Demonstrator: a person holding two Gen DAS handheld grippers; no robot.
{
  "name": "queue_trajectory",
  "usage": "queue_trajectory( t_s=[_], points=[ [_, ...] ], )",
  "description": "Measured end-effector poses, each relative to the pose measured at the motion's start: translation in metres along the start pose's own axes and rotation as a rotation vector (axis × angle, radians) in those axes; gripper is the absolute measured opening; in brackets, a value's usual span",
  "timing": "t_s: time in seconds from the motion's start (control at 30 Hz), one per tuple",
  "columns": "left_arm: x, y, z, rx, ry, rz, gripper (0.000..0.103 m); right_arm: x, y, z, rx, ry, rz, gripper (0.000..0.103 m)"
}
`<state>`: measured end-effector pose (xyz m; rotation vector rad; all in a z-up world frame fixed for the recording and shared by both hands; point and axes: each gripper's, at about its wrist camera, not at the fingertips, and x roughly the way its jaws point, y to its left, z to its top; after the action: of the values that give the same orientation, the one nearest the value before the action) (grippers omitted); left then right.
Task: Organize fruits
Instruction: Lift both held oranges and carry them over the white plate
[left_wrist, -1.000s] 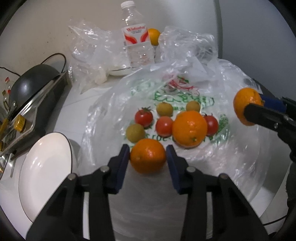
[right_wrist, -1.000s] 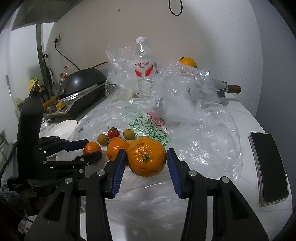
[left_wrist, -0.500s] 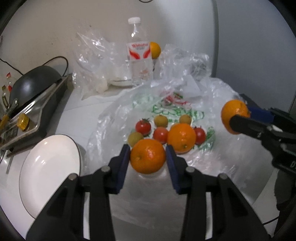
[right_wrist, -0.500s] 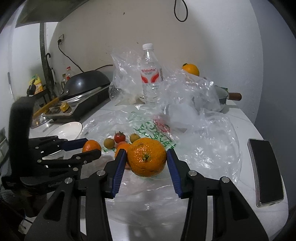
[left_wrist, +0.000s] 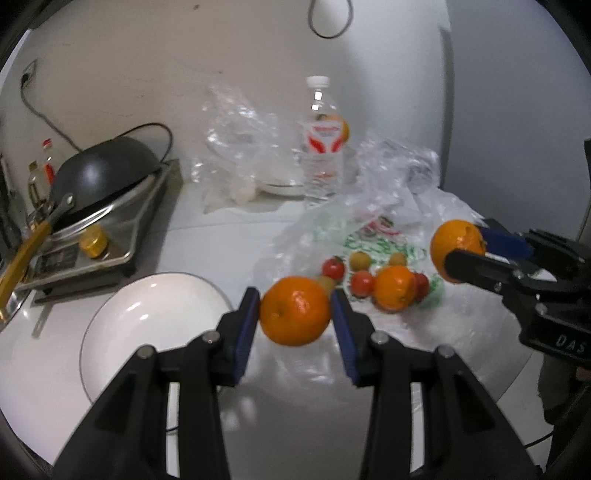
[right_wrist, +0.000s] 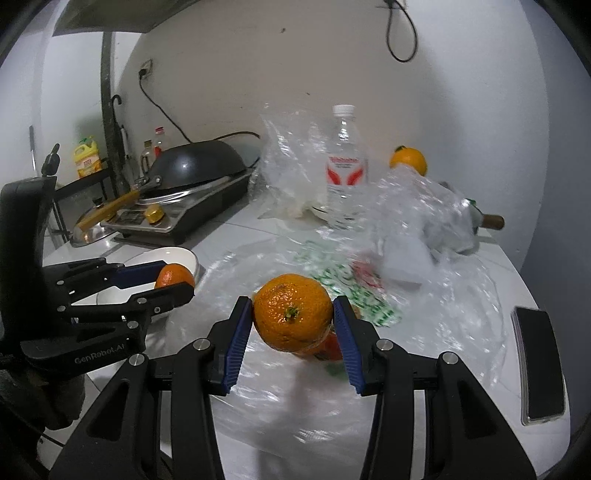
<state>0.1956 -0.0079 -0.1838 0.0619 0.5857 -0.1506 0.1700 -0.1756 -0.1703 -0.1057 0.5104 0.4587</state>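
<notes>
Nearest, left gripper (left_wrist: 294, 316) clamped on an orange (left_wrist: 294, 311), pads pressed to both flanks, fruit carried clear of the counter. White plate (left_wrist: 110, 332) lay just left of and below that fruit, so left hand judged the nearer for a drop there. Right gripper (right_wrist: 293, 322) likewise pinched on a second orange (right_wrist: 293, 312), stem scar facing the camera, held above the plastic bag (right_wrist: 461, 295); plate well off to its left. Farther out on the bag: a third orange (left_wrist: 395, 287), small red tomatoes (left_wrist: 362, 283) and yellowish small fruits (left_wrist: 360, 260), not yet sorted. Beyond, water bottle (right_wrist: 345, 166) upright by the wall.
</notes>
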Motion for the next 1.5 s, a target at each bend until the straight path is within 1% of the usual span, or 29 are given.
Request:
queue_trajectory(
  t_s=[0.67, 0.87, 1.0, 1.23, 1.37, 1.5],
  points=[
    [-0.020, 0.082, -0.018, -0.107, -0.037, 0.056, 0.041, 0.035, 0.078, 0.025, -0.106, 0.027, 0.049, 0.048],
    [-0.020, 0.107, -0.024, -0.123, -0.040, 0.090, 0.041, 0.047, 0.093, 0.031, -0.126, 0.034, 0.056, 0.048],
    [-0.021, 0.121, -0.027, -0.112, -0.054, 0.137, 0.041, 0.057, 0.106, 0.034, -0.138, 0.044, 0.065, 0.048],
    [-0.007, 0.148, -0.035, -0.115, -0.015, 0.202, 0.041, 0.073, 0.122, 0.037, -0.150, 0.055, 0.080, 0.048],
    [0.003, 0.160, -0.040, -0.108, 0.011, 0.215, 0.041, 0.084, 0.130, 0.037, -0.158, 0.068, 0.089, 0.048],
    [0.012, 0.163, -0.046, -0.096, 0.033, 0.228, 0.041, 0.094, 0.134, 0.037, -0.163, 0.083, 0.100, 0.048]
  ],
)
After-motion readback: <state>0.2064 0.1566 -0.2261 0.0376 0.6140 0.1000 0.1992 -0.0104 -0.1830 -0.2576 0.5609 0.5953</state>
